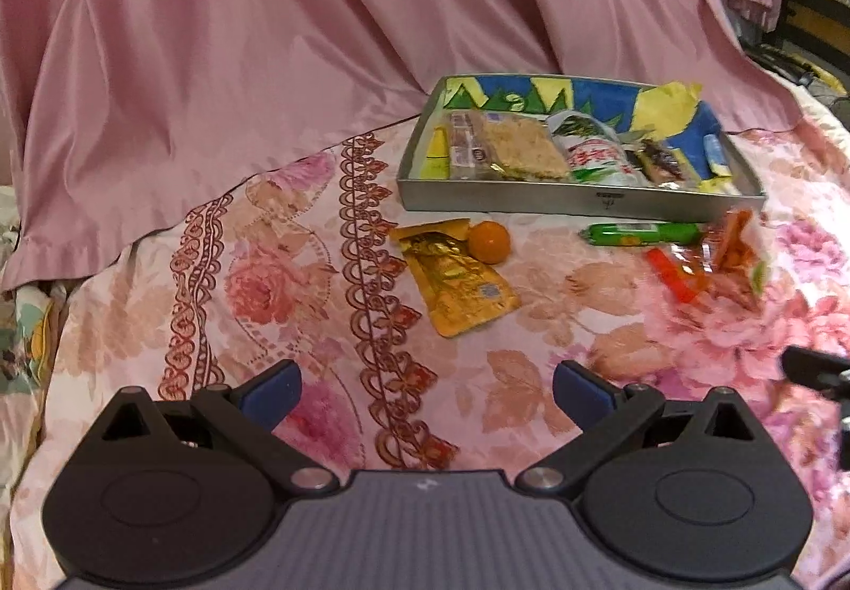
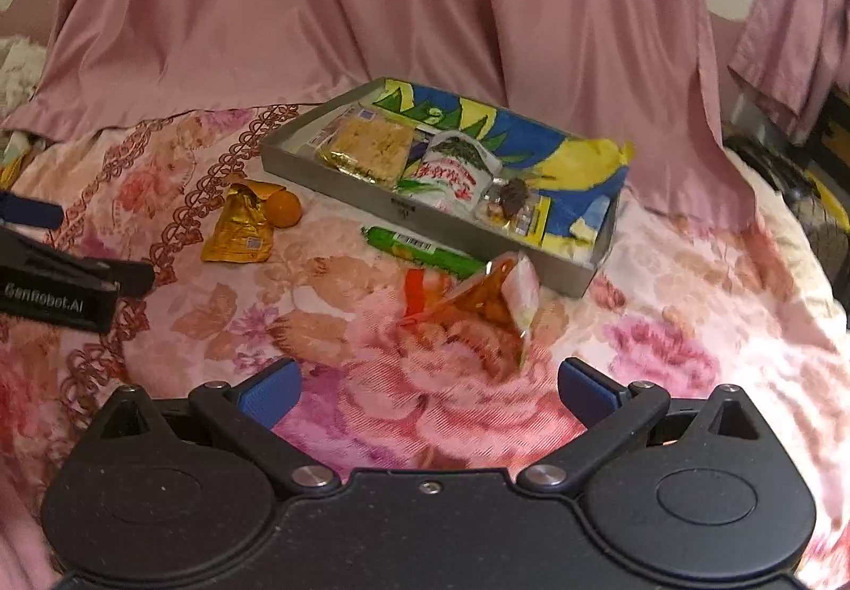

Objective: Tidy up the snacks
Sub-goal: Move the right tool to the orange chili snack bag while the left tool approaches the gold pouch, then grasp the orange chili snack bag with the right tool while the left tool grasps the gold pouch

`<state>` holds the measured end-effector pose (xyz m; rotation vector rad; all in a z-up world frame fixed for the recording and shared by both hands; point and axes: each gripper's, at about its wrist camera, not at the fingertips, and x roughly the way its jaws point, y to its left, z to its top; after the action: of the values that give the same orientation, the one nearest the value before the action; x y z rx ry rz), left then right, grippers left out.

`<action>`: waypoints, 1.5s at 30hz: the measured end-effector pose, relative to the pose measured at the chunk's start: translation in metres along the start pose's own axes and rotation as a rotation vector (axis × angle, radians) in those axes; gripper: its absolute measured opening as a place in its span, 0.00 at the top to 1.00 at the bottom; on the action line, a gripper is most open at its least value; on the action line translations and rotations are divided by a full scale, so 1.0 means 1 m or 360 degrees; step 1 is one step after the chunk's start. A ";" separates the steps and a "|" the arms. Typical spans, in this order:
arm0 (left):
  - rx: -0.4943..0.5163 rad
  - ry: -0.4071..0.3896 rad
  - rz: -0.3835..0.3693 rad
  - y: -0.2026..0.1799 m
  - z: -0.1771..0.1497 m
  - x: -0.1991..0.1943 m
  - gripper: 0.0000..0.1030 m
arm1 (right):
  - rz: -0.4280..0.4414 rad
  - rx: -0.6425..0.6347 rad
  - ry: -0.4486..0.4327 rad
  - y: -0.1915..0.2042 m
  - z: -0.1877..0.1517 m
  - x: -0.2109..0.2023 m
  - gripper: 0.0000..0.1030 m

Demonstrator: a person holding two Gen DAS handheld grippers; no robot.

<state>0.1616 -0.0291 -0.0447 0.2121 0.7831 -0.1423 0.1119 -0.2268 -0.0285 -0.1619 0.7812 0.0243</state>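
Both tools (image 1: 425, 390) (image 2: 427, 390) low, jaws spread

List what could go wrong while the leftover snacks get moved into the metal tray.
1. The small orange rests against the gold pouch; lifting the pouch may send it rolling across the soft floral bedspread.
2. The metal tray already looks crowded, so additions could pile up or slip out.
3. The orange crinkly packet may deform in the right gripper.

tray (image 1: 579, 204): grey metal, holding several packets
gold pouch (image 1: 458, 277): flat on bed, touching orange ball (image 1: 489, 242)
green stick (image 1: 640, 234): before tray
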 end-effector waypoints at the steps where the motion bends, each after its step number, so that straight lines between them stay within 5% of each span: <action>1: -0.0006 0.0002 0.0002 0.002 0.002 0.004 0.00 | 0.0006 -0.0023 -0.0002 -0.004 0.002 0.002 0.01; 16: -0.0172 0.0108 -0.0205 0.019 0.028 0.063 0.00 | 0.0116 0.0104 -0.0024 -0.045 0.026 0.058 0.01; 33: -0.0142 0.0101 -0.0140 0.013 0.042 0.145 0.00 | 0.0153 0.0511 0.0117 -0.068 0.026 0.132 0.01; 45: -0.0050 0.0062 -0.0269 -0.002 0.047 0.144 0.14 | 0.0150 0.0622 0.0117 -0.063 0.019 0.141 0.24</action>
<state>0.2941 -0.0495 -0.1150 0.1193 0.8411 -0.2860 0.2305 -0.2918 -0.1052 0.2458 0.8520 -0.0454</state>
